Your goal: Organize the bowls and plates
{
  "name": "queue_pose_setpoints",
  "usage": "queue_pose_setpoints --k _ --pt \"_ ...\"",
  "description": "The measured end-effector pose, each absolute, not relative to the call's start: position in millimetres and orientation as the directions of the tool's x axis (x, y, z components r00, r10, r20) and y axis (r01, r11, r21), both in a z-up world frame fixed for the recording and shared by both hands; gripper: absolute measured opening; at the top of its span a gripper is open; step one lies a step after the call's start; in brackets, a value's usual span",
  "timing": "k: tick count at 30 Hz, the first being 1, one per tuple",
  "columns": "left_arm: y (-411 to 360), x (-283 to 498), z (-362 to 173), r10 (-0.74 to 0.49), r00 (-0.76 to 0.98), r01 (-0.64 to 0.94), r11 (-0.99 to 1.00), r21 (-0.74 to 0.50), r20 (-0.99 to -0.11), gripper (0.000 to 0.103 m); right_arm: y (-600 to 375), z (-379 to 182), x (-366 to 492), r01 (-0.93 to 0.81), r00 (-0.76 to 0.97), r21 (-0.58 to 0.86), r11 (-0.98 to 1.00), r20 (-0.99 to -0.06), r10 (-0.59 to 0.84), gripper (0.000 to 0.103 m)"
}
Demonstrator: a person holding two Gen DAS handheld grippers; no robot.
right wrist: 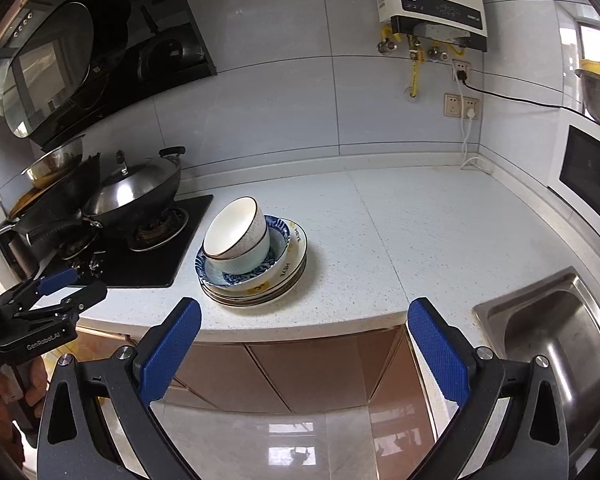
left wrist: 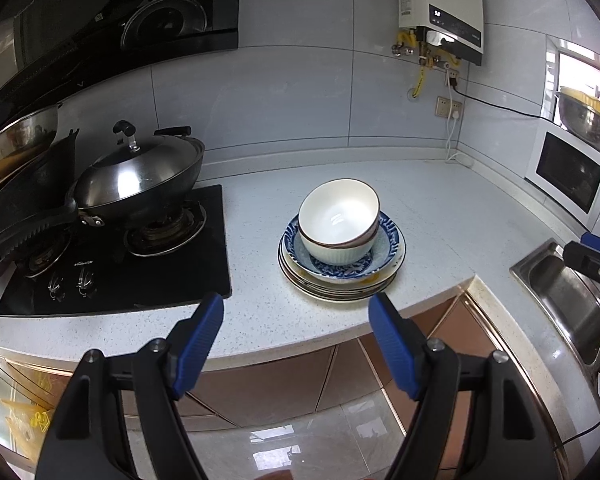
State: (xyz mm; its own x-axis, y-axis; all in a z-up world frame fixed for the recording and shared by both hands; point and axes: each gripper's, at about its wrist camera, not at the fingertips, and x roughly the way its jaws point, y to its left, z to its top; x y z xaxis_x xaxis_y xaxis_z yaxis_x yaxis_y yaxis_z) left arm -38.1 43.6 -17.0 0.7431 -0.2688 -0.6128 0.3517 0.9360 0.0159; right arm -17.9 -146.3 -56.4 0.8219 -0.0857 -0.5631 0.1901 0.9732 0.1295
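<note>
A stack of dishes stands on the white counter (left wrist: pixel 440 208): two white bowls (left wrist: pixel 339 216) nested and tilted, inside a blue patterned bowl (left wrist: pixel 388 236), on several white plates (left wrist: pixel 340 290). The stack also shows in the right wrist view, with the white bowls (right wrist: pixel 236 232) and plates (right wrist: pixel 288 276). My left gripper (left wrist: pixel 296 316) is open and empty, held in front of the counter edge short of the stack. My right gripper (right wrist: pixel 304 320) is open and empty, in front of the counter edge, to the right of the stack. The left gripper also appears in the right wrist view (right wrist: pixel 56 284).
A black gas hob (left wrist: pixel 116 264) with a lidded wok (left wrist: pixel 140 176) and a pan (left wrist: pixel 24 200) lies left of the stack. A steel sink (right wrist: pixel 556 332) is at the right. A microwave (left wrist: pixel 572 176) stands at the far right. A water heater (left wrist: pixel 440 4) hangs on the wall.
</note>
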Motion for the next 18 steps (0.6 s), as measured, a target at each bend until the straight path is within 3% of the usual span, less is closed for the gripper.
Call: queue_pose_setpoints --k 18 --pt "63.3 -68.3 -3.1 -0.214 0.780 0.271 0.963 0.009 -0.588 0.074 -133.3 -56.7 -17.2 0.146 0.810 0.100 0.984 -0.583 -0.061 0.102"
